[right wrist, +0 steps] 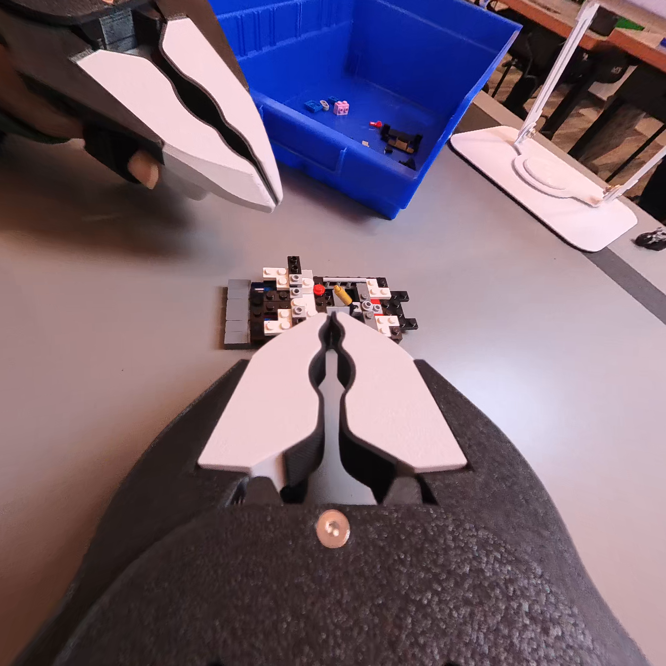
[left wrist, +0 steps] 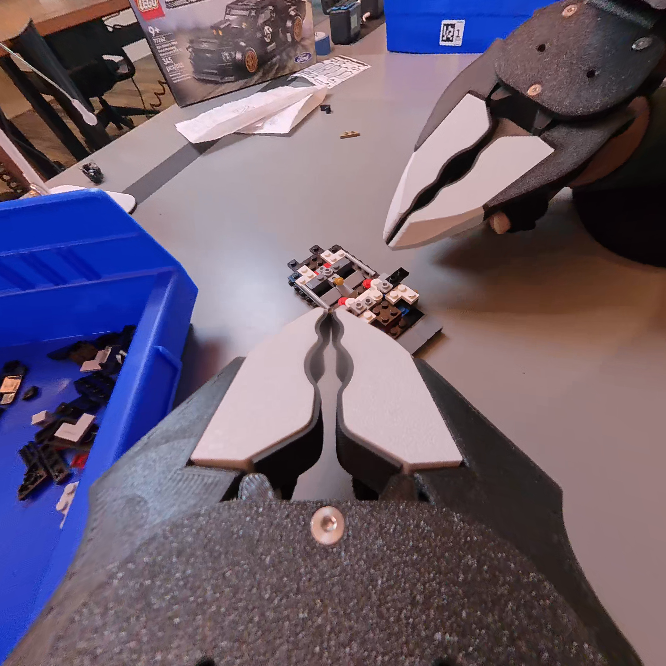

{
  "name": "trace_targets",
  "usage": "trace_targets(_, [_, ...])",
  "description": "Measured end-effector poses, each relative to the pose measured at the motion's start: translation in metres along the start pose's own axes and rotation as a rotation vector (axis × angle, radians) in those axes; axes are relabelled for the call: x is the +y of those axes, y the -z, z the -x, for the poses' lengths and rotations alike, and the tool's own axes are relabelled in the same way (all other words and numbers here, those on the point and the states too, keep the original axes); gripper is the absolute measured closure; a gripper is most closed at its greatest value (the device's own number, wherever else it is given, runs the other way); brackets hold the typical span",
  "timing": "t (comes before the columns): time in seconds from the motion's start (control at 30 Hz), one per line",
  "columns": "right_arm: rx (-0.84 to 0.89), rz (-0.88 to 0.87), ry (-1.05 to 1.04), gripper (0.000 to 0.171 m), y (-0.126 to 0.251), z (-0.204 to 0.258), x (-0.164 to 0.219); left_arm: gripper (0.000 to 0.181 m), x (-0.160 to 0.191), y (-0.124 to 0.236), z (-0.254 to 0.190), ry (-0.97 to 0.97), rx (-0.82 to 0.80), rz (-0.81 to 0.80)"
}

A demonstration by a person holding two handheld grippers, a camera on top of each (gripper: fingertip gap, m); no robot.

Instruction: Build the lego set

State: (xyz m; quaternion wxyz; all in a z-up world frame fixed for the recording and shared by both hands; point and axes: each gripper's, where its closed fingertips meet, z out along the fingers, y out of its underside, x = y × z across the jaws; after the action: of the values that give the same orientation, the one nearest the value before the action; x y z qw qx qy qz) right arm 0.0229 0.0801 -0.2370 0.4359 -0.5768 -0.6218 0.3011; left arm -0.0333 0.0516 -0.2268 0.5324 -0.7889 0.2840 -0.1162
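A flat brick model (left wrist: 356, 292) of black, white and grey plates, with red studs and a gold pin (right wrist: 342, 293), lies on the grey table (left wrist: 252, 223). It also shows in the right wrist view (right wrist: 317, 306). My left gripper (left wrist: 329, 313) is shut, and its tips hover over the model's near edge. From the right wrist view my left gripper (right wrist: 274, 205) hangs above the table beside the model, and nothing shows between its tips. My right gripper (right wrist: 331, 315) is shut above the model's near side. The left wrist view shows my right gripper (left wrist: 391, 241) closed, a little above and beyond the model.
A blue bin (left wrist: 90, 252) with loose dark and white pieces stands left of the model; it also shows in the right wrist view (right wrist: 360, 90). A white stand base (right wrist: 540, 187), the set's box (left wrist: 223, 50), paper bags (left wrist: 252, 111) and a small tan piece (left wrist: 349, 134) lie farther off. My hands' fingertips stand some 7 cm from each other. My right tips are roughly 4 cm from the gold pin (right wrist: 342, 293). It turns up in the left wrist view (left wrist: 337, 282) as well.
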Motion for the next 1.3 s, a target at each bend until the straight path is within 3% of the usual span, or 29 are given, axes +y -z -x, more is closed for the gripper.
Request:
trace_targets(0.33, [0.094, -0.067, 0.026, 0.171, 0.006, -0.015, -0.008, 0.181, -0.004, 0.001, 0.008, -0.048, -0.069, -0.027])
trace_targets(0.6, [0.138, -0.237, -0.07, 0.171, 0.02, -0.021, -0.039, 0.181, -0.021, 0.01, 0.019, -0.035, -0.137, -0.145])
trace_targets(0.83, [0.227, -0.472, -0.341, 0.171, 0.045, -0.046, -0.068, 0.181, -0.051, 0.033, 0.029, 0.031, -0.153, -0.354])
trace_targets(1.0, [0.119, -0.542, -0.475, 0.171, 0.047, -0.044, -0.069, 0.181, -0.065, 0.048, 0.034, 0.127, -0.122, -0.486])
trace_targets(1.3, [0.2, -0.385, -0.167, 0.171, 0.032, -0.029, -0.06, 0.181, -0.056, 0.043, 0.039, 0.224, -0.13, -0.423])
